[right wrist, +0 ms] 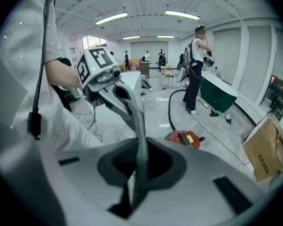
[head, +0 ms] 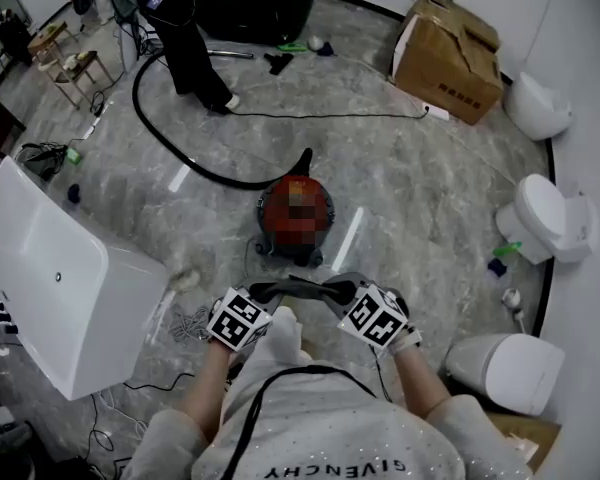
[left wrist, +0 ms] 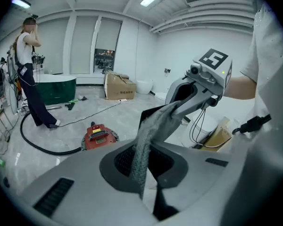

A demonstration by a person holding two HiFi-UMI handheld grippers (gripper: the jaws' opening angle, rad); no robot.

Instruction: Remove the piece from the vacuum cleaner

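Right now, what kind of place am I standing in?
Likely a bathroom-fixture showroom or warehouse: a freestanding white bathtub, several toilets standing about, and a cardboard box on the floor.

Floor (head: 420, 188): grey marble-pattern, glossy. Standing on it near centre is the red vacuum cleaner (head: 295, 213), its black hose (head: 180, 158) curving off past a standing person (head: 185, 38); a thin black cable (head: 330, 116) runs toward the cardboard box (head: 448, 63), upper right. White bathtub (head: 55, 278) at left, dark bathtub (head: 255, 3) at top, white toilets (head: 545, 218) along the right edge, small wooden side tables (head: 80, 73) upper left.
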